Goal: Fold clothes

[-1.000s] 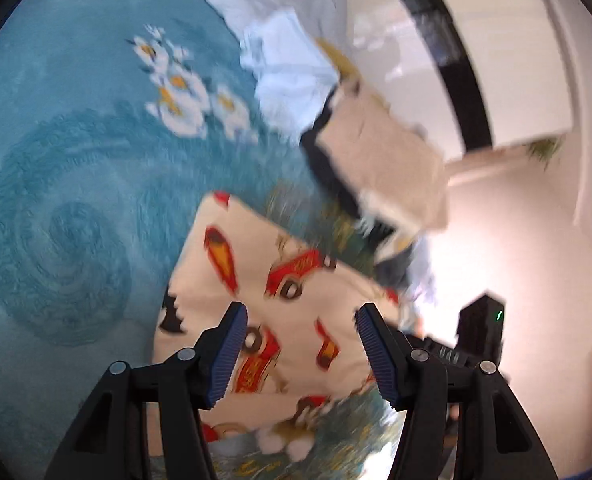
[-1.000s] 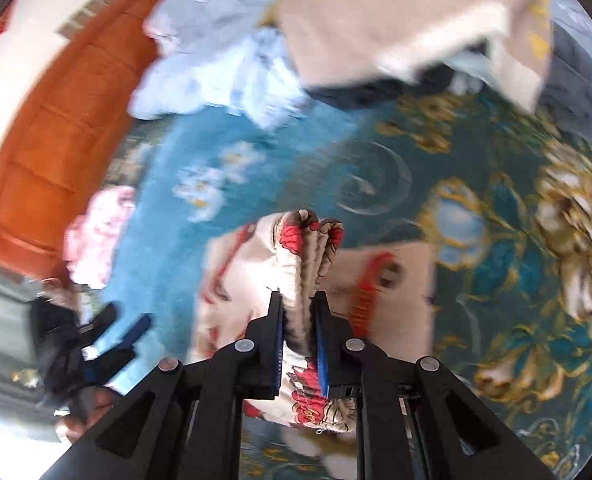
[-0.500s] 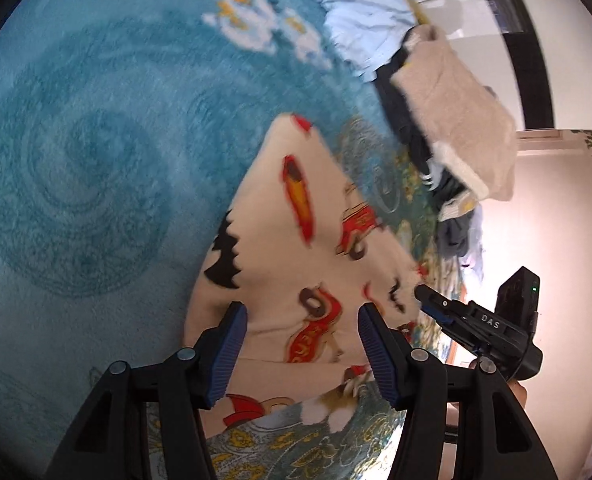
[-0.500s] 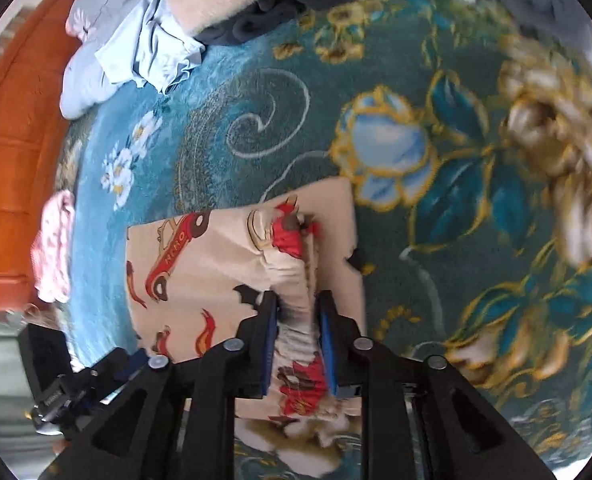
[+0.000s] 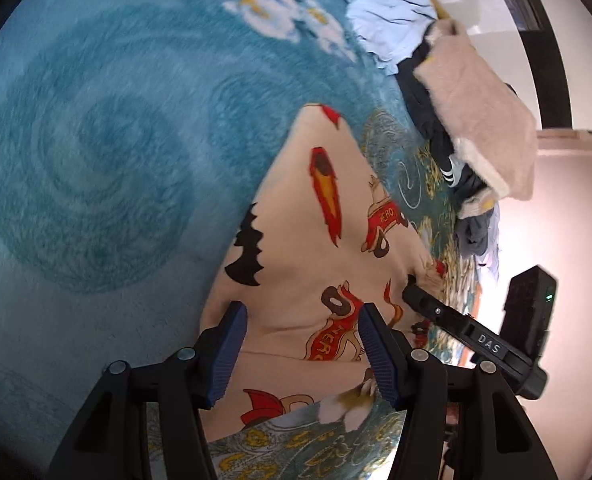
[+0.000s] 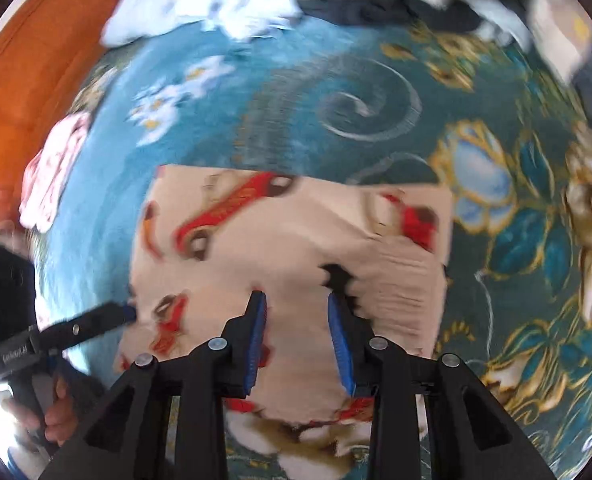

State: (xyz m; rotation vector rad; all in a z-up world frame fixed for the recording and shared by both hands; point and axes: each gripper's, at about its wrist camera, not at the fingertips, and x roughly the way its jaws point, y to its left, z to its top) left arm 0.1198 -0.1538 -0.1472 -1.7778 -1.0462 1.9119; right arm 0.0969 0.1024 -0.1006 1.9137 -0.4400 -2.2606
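Observation:
A cream garment printed with red cars, rockets and black bats (image 5: 308,248) lies folded and flat on the blue patterned rug; it also shows in the right wrist view (image 6: 288,248). My left gripper (image 5: 300,352) is open and empty just above the garment's near edge. My right gripper (image 6: 298,344) is open and empty over the garment's near part. The right gripper's tip shows in the left wrist view (image 5: 420,296) at the garment's right side. The left gripper shows in the right wrist view (image 6: 108,316) at the garment's left edge.
A pile of clothes lies at the rug's far side: light blue cloth (image 5: 384,12), a beige fleece piece (image 5: 480,116) and dark garments (image 5: 436,120). A pink folded item (image 6: 52,172) lies at the left beside an orange wooden panel (image 6: 24,64). The rug (image 5: 96,160) surrounds the garment.
My right gripper has opened and let go of the bunched garment edge, which now lies flat. My left gripper stays open, hovering over the garment.

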